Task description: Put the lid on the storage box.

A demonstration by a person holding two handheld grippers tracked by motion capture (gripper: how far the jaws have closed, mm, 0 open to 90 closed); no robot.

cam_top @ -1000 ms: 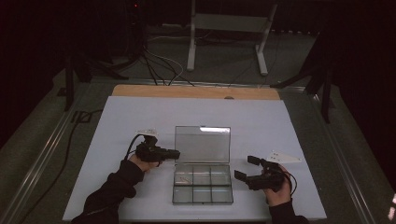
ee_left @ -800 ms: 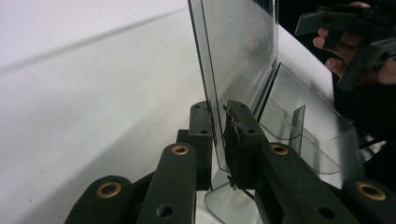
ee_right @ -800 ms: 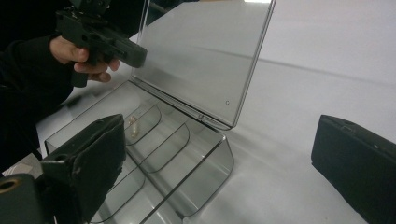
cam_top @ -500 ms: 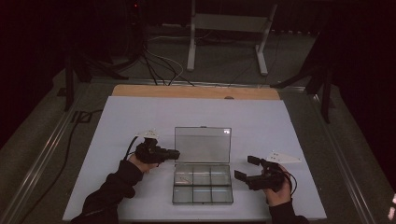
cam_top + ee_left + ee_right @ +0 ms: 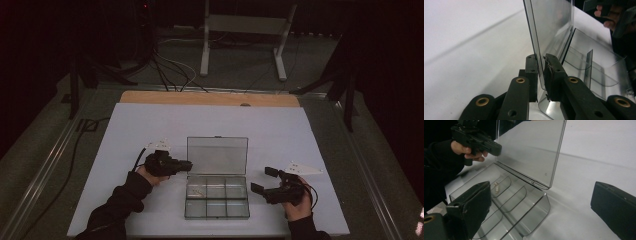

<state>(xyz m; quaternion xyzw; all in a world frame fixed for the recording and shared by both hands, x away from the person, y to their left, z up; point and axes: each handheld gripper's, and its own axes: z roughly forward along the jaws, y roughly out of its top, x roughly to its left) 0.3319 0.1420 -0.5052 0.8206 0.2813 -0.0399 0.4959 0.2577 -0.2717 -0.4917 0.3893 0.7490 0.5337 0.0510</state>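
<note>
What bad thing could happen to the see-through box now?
The left gripper pinches only the edge of the upright lid, so the lid might slip free and drop shut, or its hinge might strain if pushed back further. The box is light and nothing pins its base, since the open right gripper waits beside it; a tug could slide or tip it and shake out the small piece in one compartment.

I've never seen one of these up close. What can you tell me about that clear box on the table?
The clear box looks like see-through plastic, its tray split by thin walls into small compartments. Its hinged lid stands open, roughly upright. The left gripper pinches the lid's side edge. One small pale thing lies in a compartment. The box rests on the white table.
</note>
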